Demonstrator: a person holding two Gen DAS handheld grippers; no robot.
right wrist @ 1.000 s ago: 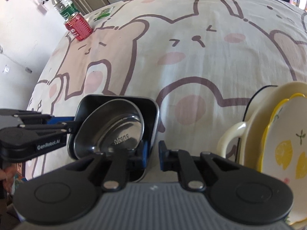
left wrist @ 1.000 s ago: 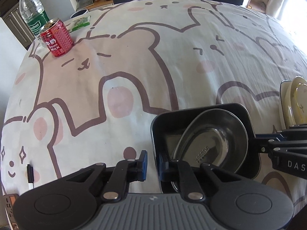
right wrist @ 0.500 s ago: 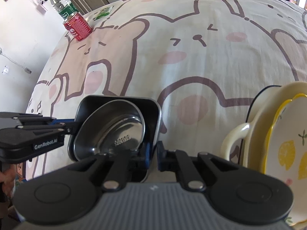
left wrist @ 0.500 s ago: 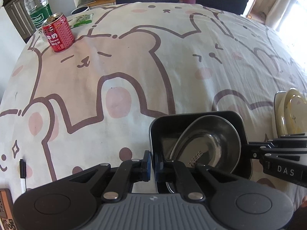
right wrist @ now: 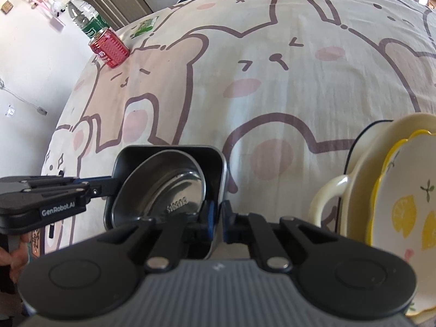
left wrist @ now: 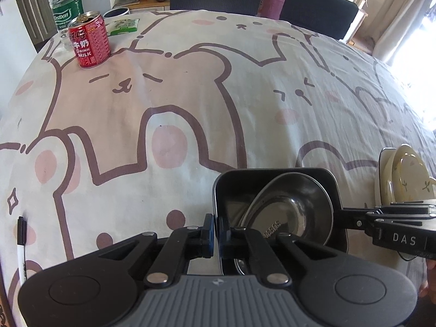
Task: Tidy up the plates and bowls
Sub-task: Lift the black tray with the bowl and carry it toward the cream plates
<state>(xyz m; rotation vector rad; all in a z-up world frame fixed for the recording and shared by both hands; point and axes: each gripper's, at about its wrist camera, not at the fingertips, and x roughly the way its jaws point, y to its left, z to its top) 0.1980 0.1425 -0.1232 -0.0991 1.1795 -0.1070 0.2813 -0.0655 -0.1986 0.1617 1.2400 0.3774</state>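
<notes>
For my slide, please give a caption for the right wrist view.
Both grippers pinch opposite walls of a black square dish holding a tilted steel bowl.

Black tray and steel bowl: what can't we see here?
- Black tray: near wall, both views, behind the left gripper and right gripper.
- Steel bowl: lower rim, hidden likewise.
- Lemon plate: right wrist view, cut off by frame edge.
- Stack beneath it: count unclear.

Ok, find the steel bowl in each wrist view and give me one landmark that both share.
Left wrist view: the steel bowl sits lower right of centre, tilted inside the black square tray.
Right wrist view: the steel bowl sits lower left of centre, in the same tray.
Shared landmark: the red milk can, at upper left in both views.
</notes>
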